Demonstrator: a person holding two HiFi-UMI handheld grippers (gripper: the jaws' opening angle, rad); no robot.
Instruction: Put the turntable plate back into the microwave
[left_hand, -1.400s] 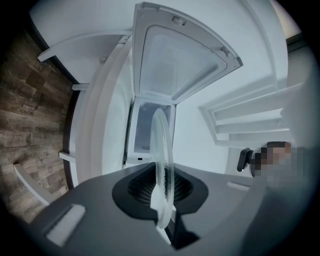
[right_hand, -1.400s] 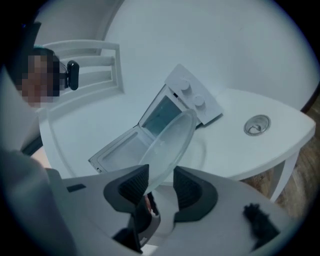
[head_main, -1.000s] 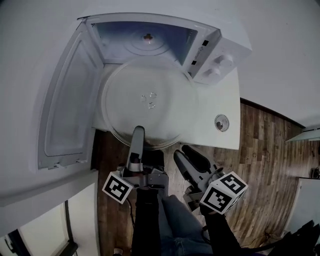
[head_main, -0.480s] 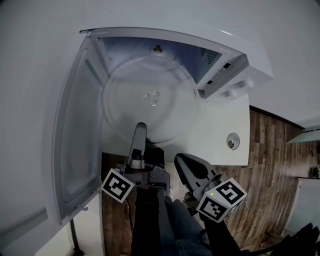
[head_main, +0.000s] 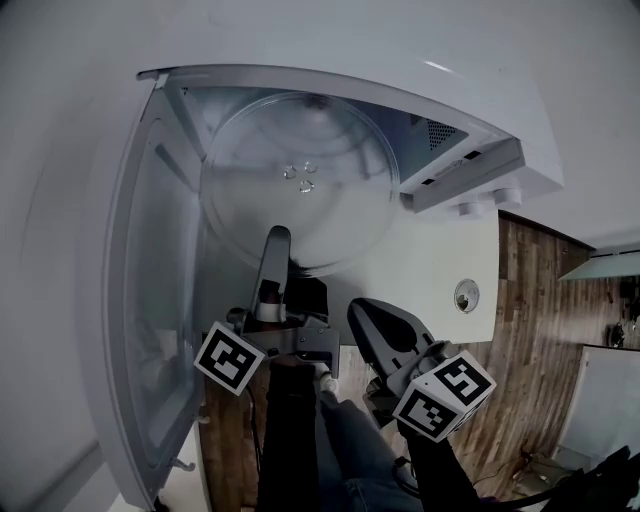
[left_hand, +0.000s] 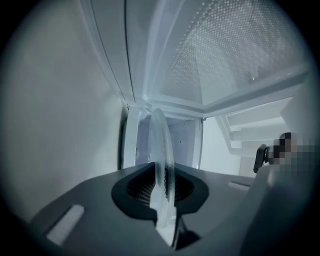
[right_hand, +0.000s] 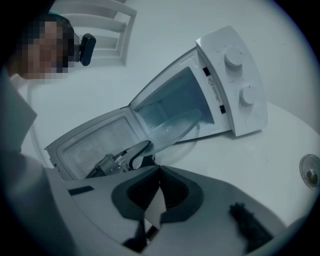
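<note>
The left hand-held gripper (head_main: 275, 240) is pinching the turntable plate (head_main: 300, 170), which is reaching ahead into the microwave (head_main: 480, 120); the right hand-held gripper (head_main: 362, 312) is sitting closed, empty.

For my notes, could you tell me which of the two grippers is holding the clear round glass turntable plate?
The left gripper: its jaws clamp the clear round glass turntable plate by its rim. The right gripper is shut and empty.

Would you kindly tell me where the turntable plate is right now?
Head view, upper centre: the turntable plate is partly inside the open microwave, its near rim held by the left tongs.
</note>
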